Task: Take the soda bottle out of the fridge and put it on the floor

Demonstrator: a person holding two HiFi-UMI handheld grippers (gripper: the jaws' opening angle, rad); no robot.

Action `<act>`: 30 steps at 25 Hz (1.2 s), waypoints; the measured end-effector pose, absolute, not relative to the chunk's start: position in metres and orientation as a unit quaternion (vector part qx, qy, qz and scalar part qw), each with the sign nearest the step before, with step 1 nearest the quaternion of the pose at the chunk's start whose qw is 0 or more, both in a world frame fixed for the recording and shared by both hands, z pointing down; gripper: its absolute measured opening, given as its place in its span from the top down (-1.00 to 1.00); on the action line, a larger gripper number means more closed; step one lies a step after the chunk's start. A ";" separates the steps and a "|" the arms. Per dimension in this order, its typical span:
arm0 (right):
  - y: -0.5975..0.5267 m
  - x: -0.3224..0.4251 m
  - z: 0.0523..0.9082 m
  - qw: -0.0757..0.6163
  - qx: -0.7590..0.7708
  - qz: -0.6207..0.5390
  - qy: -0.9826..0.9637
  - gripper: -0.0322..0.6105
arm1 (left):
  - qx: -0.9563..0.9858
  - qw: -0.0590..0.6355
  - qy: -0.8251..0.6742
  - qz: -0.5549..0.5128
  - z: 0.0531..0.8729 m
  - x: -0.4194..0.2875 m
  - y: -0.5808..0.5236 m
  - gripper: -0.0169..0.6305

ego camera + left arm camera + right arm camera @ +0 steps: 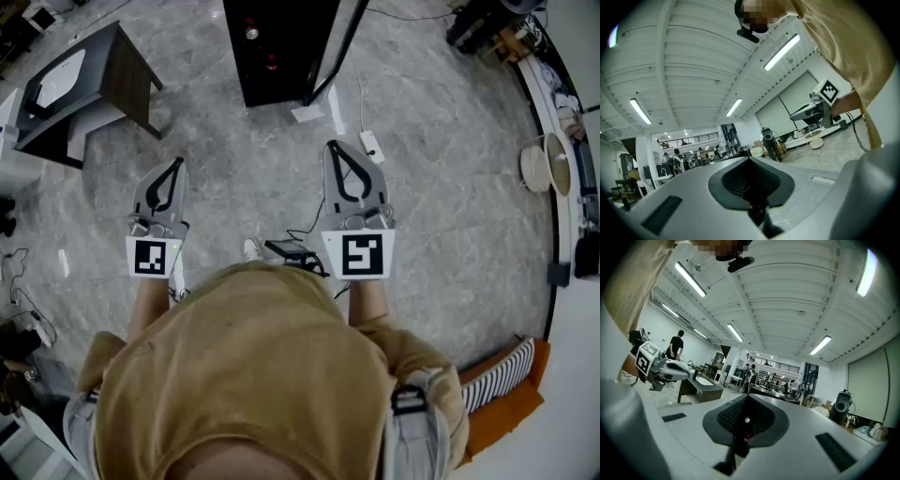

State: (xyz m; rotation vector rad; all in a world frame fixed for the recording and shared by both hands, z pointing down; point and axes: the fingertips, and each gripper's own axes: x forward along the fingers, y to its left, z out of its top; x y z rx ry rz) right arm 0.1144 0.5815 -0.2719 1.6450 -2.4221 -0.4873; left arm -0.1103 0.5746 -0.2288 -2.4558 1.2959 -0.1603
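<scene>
Open the left hand-held gripper point(174, 167) and right hand-held gripper point(335, 148), both closed and empty, before reaching into the fridge point(272, 47) to avoid toppling the bottle.

We see grey marbled floor point(450, 187), tan shirt point(253, 375), black fridge point(272, 56) we think, black-white striped cushion point(502, 375), orange edge.

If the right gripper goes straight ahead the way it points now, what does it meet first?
The right gripper would most likely reach the black fridge first, near its right side. Only bare floor seems to lie between, though depth is hard to judge from above.
</scene>
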 end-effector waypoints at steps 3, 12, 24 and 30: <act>0.577 0.104 -0.267 0.118 0.549 -0.171 -0.809 0.89 | -0.871 0.173 0.457 -0.056 -0.225 -0.118 0.568 0.96; 0.568 0.076 -0.272 0.134 0.549 -0.191 -0.802 0.89 | -0.878 0.171 0.445 -0.047 -0.223 -0.134 0.555 0.96; 0.541 0.029 -0.272 0.128 0.562 -0.188 -0.795 0.89 | -0.881 0.164 0.443 -0.032 -0.219 -0.187 0.534 0.96; 0.539 -0.004 -0.283 0.133 0.560 -0.205 -0.792 0.89 | -0.885 0.156 0.438 -0.022 -0.219 -0.211 0.532 0.96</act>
